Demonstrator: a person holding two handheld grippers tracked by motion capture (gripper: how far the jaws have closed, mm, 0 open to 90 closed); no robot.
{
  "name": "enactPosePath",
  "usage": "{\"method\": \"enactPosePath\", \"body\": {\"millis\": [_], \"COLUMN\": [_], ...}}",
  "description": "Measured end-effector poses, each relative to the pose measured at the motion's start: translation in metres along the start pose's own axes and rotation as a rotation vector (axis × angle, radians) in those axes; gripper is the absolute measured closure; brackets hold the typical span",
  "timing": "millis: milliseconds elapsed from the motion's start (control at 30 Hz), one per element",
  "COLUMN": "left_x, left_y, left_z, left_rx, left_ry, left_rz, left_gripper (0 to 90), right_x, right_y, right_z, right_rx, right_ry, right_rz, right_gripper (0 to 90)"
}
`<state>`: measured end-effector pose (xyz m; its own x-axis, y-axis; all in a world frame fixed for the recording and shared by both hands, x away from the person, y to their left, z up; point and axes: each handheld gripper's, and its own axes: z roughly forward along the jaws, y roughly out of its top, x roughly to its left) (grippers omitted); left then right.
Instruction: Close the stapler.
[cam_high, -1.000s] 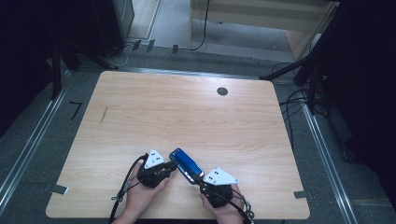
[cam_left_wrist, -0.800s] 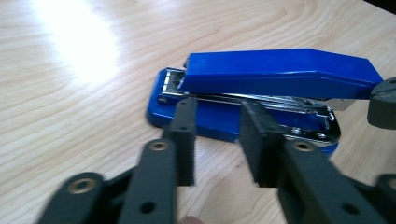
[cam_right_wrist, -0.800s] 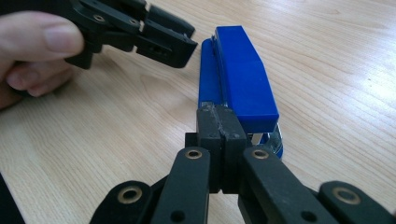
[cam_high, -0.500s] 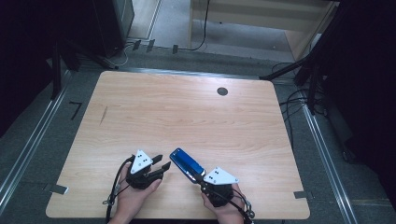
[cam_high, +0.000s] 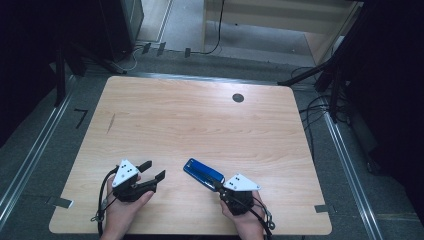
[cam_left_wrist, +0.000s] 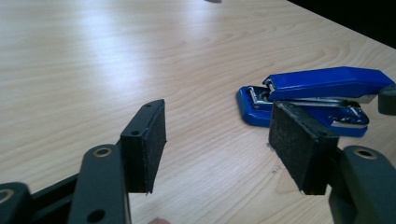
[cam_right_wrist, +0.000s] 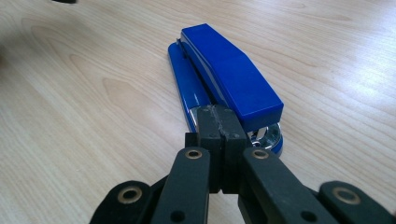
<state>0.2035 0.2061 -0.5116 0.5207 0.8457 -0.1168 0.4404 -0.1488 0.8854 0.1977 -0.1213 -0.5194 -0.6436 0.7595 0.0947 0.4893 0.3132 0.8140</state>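
High view puts the person's two hands at the near edge of the pale wooden table (cam_high: 200, 120), each holding a black two-jaw gripper topped by a grey three-cornered plate; the left gripper (cam_high: 152, 170) sits to the left of the glossy blue metal-and-plastic stapler (cam_high: 203, 173), apart from it, with bare wood between them; its jaws have just been opening and stand well apart with nothing between them, the tips pointing toward the stapler; left gripper view confirms this, the two black foam-faced pads (cam_left_wrist: 153, 140) spread wide over bare table, the stapler (cam_left_wrist: 317, 95) lying beyond the right-hand jaw, its top arm slightly raised above the base so that the silver magazine shows; the right gripper (cam_high: 220, 187) sits at the stapler's near right end; right gripper view shows its jaws (cam_right_wrist: 218, 122) pressed together with no gap, their tips at the near end of the stapler (cam_right_wrist: 224, 74), against the low silver part beside the blue top; whether they pinch that metal I cannot tell; the stapler rests flat on the wood, its length running away up and to the left from the right gripper; farther beyond the stapler, near the far edge, a small dark round cable hole (cam_high: 238, 98) sits in the tabletop.
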Motion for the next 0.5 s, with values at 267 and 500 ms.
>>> {"method": "enactPosePath", "body": {"millis": [267, 500], "left_x": [0.022, 0.038], "left_y": [-0.01, -0.016], "left_z": [-0.018, -0.034], "left_rx": [-0.004, 0.009], "left_ry": [0.119, 0.164], "left_rz": [-0.063, -0.094], "left_gripper": [23.8, 17.9], "right_x": [-0.011, -0.023], "right_y": [0.004, 0.008], "right_z": [0.005, 0.012], "right_rx": [-0.007, -0.002], "right_ry": [-0.006, -0.025], "right_rz": [0.025, 0.044], "right_gripper": [90.0, 90.0]}}
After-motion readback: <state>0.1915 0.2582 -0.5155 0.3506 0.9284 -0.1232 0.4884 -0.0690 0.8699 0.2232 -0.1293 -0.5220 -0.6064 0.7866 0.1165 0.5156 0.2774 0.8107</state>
